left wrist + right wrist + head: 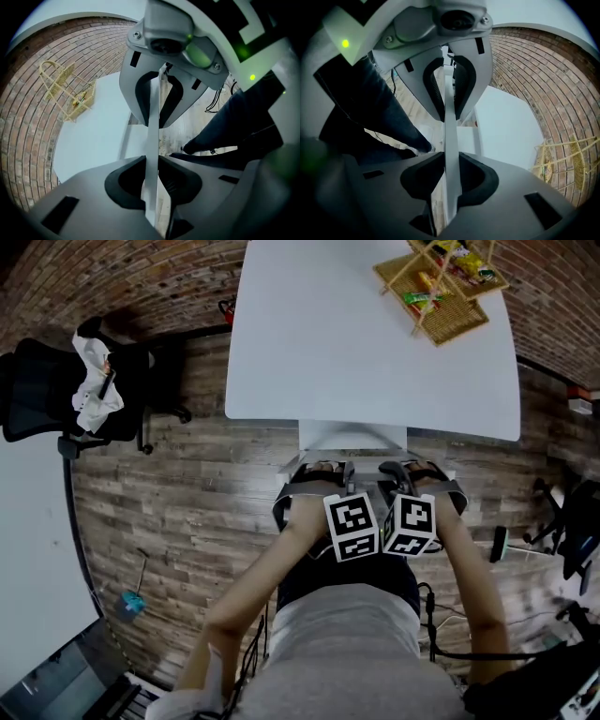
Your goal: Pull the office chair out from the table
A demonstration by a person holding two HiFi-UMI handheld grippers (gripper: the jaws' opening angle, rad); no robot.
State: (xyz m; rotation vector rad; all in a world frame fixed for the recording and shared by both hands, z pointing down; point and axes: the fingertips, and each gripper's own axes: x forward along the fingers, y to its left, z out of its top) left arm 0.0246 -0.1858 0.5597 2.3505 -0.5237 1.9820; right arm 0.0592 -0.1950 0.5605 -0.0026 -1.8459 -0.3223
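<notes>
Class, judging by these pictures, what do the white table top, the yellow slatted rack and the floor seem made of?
White table top: smooth matt laminate or painted board, no grain. Yellow slatted rack: likely bamboo, thin sticks and woven mesh. Floor: wood planks or wood-look laminate, grain and seams.

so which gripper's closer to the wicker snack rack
Right. The right gripper is down-left of the wicker snack rack in the head view; the left gripper sits farther left.
</notes>
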